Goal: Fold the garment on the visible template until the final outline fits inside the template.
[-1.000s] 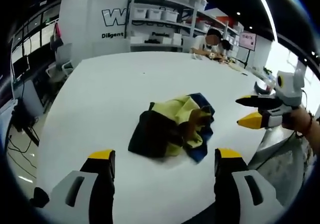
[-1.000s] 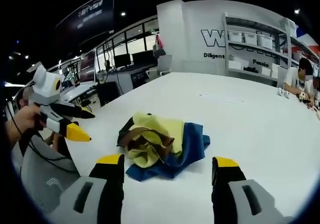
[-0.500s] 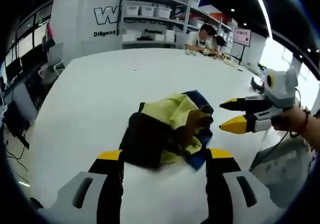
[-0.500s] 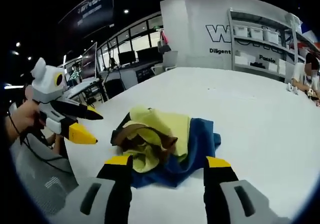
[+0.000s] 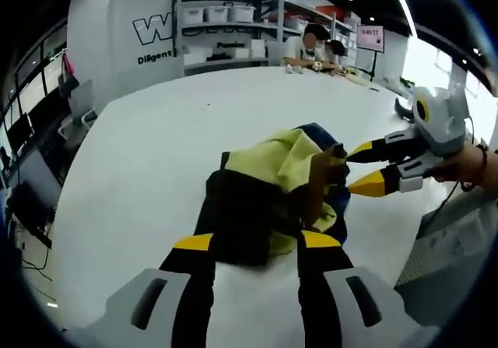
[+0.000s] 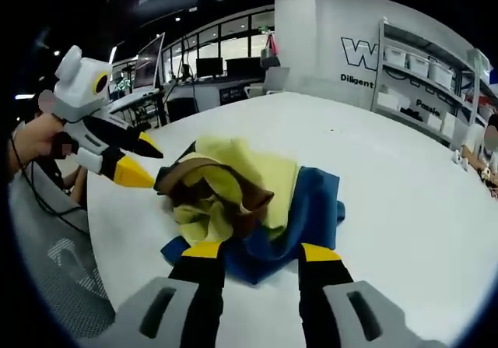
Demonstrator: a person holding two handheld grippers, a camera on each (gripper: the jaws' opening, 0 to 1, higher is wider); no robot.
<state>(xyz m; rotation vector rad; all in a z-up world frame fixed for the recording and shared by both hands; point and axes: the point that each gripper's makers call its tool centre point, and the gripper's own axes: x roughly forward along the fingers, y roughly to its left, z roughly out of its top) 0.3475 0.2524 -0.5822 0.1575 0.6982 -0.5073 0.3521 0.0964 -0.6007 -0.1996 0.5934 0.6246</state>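
Observation:
A crumpled garment (image 5: 264,192) of yellow, dark brown and blue cloth lies in a heap on the white table (image 5: 148,130). My left gripper (image 5: 257,243) is open, its yellow-tipped jaws straddling the heap's dark near edge. My right gripper (image 5: 352,169) comes in from the right, open, with its jaw tips at the brown fold on the heap's side. In the right gripper view the garment (image 6: 249,200) lies just past my right gripper (image 6: 261,251), whose jaws straddle the blue edge. There the left gripper (image 6: 156,169) reaches the dark edge from the left, held by a hand.
White shelves with bins (image 5: 226,29) stand behind the table's far end, where people sit (image 5: 311,48). Desks with monitors (image 6: 156,72) lie beyond the table's edge in the right gripper view. A person's grey clothing (image 5: 459,239) is close at the table's rim.
Both grippers have closed in on the garment from opposite sides, and their jaws now reach its edges. The heap itself has hardly moved.

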